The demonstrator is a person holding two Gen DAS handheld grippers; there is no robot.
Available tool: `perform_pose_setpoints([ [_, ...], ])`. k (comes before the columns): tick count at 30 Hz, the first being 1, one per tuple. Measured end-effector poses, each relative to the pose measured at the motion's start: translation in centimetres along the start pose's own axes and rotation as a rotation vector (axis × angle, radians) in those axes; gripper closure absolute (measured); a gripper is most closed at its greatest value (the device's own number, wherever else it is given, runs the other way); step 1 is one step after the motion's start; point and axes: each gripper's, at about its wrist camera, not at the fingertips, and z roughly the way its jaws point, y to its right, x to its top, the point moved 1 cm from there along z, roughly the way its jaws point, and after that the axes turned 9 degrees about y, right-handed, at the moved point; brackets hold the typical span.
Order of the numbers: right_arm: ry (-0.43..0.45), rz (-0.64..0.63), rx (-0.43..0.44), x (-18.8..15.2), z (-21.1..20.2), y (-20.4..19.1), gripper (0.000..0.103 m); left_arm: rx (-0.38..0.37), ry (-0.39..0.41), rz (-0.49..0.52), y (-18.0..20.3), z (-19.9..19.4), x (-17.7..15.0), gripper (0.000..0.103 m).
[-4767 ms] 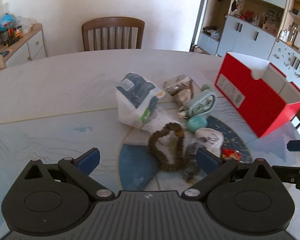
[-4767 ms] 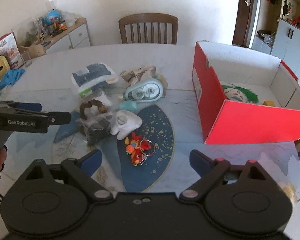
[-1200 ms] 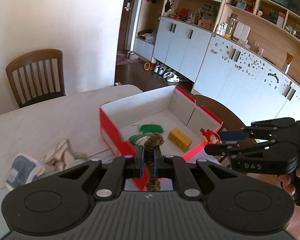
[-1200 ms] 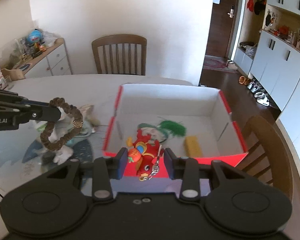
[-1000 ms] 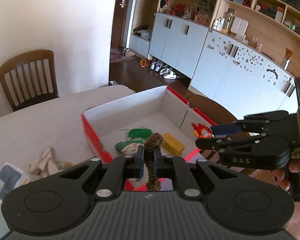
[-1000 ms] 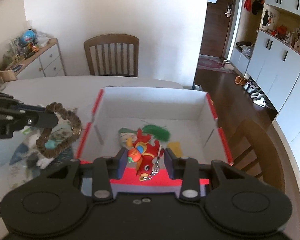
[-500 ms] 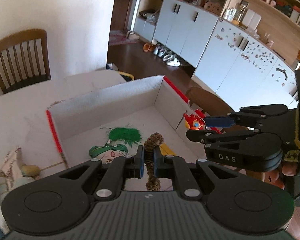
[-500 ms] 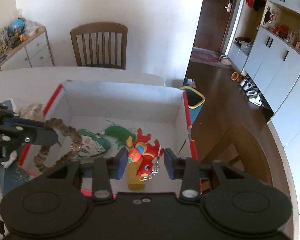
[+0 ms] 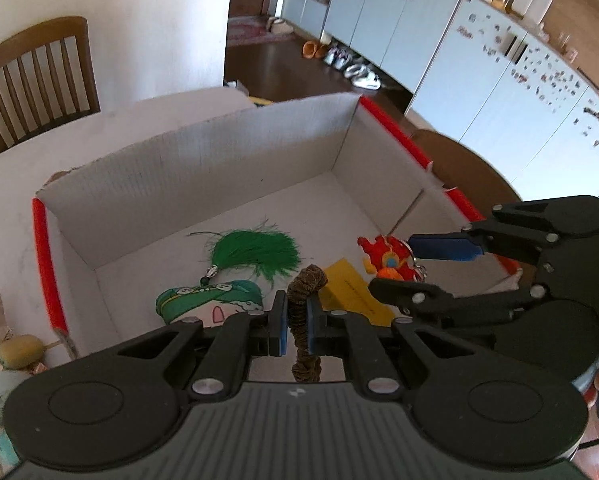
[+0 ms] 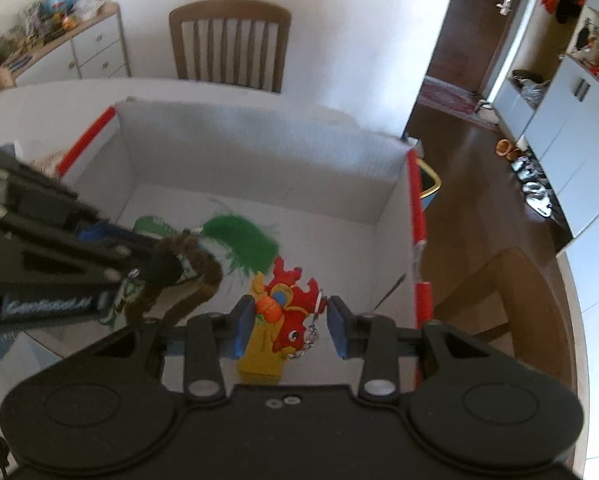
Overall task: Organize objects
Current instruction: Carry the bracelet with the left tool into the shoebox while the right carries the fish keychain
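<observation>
Left gripper (image 9: 296,322) clamps the brown bead loop (image 9: 305,308), right gripper (image 10: 289,326) pinches the red keychain toy (image 10: 289,314); release both low in the red box (image 9: 219,156), toy toward 3 o'clock of the green tassel (image 9: 255,250).

Box (image 9: 203,160) far half bare; green tassel (image 9: 255,250), yellow block (image 10: 261,354) crowd near side.

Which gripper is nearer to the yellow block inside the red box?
Right. The right gripper, holding the red toy keychain, hangs directly over the yellow block. The left gripper, holding the brown bead loop, is beside the block, over the green-tasselled toy.
</observation>
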Motion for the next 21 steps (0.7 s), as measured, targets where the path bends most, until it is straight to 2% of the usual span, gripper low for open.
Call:
perform_pose_setpoints([
  [12,-0.046,-0.037,0.057,-0.5,2.3,0.0,0.065,0.028,-0.085,0.018,-0.3,2.7,-0.3,0.094],
  [21,-0.061,-0.051,0.069,-0.8,3.1,-0.2,0.065,0.058,-0.100,0.032,-0.5,3.3,-0.4,0.094],
])
